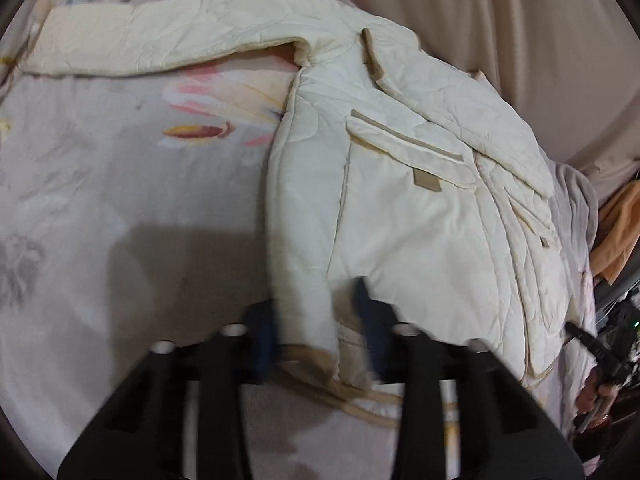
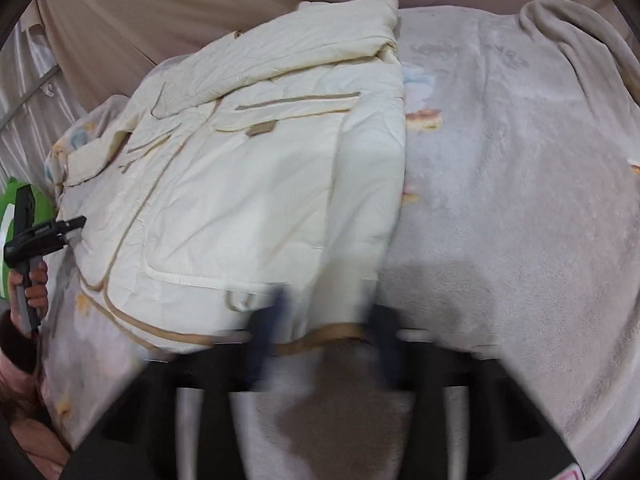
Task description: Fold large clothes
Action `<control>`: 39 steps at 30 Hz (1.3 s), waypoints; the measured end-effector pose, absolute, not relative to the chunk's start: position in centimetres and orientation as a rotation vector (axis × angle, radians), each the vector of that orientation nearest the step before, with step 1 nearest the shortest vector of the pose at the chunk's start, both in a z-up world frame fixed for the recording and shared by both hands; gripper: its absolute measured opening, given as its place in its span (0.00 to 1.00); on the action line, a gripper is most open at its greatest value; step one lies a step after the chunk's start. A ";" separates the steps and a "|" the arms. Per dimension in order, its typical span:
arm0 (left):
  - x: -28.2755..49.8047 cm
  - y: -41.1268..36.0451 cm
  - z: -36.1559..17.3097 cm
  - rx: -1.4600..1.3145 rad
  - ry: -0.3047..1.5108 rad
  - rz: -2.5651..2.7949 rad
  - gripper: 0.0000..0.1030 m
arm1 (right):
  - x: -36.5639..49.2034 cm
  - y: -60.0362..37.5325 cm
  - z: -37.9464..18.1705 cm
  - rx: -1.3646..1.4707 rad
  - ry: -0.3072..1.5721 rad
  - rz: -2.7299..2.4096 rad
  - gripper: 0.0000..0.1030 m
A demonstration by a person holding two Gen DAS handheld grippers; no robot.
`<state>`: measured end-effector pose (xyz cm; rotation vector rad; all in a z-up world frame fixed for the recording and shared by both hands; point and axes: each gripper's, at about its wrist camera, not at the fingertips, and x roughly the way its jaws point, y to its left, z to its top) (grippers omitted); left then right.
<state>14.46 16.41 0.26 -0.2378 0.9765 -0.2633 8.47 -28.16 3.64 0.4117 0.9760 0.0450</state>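
A cream padded jacket [image 1: 400,208] with tan trim lies front up on the bed. One sleeve [image 1: 140,44] stretches out to the left. My left gripper [image 1: 314,320] straddles the jacket's left bottom corner; its blue fingers stand apart with the padded edge between them. My right gripper [image 2: 328,316] straddles the jacket's [image 2: 260,168] right bottom corner in the same way, with the tan hem [image 2: 340,330] between its spread, blurred fingers. Each wrist view shows the other gripper, hand-held, at its edge: the right one [image 1: 592,344] and the left one [image 2: 60,228].
A pale grey fleece blanket [image 1: 100,200] with flower prints covers the bed [image 2: 520,200]. A beige curtain [image 1: 480,8] hangs behind. An orange cloth [image 1: 620,232] and dark clutter sit past the bed's right side. The blanket bunches up at the far right [image 2: 580,48].
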 end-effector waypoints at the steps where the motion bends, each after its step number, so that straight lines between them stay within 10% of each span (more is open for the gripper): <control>1: 14.0 16.4 0.6 -0.223 0.963 -0.256 0.11 | 7.7 -28.4 4.4 0.429 0.950 0.043 0.08; 15: 1.9 20.7 1.2 -0.395 0.989 -0.370 0.24 | -8.3 -30.2 4.1 0.366 1.069 -0.154 0.16; 19: 5.4 25.8 6.6 -0.403 0.778 -0.190 0.60 | -7.2 -31.6 9.9 0.310 0.897 -0.229 0.21; 29: 24.0 38.9 6.4 -0.439 0.733 0.257 0.66 | 5.8 -28.0 14.9 0.247 0.727 -0.040 0.26; 35: 29.2 44.3 2.8 -0.599 0.766 0.380 0.58 | 13.1 -22.9 12.5 0.227 0.789 0.050 0.26; 39: 30.9 44.8 2.9 -0.602 0.780 0.364 0.09 | 14.8 -21.7 9.9 0.230 0.816 0.081 0.31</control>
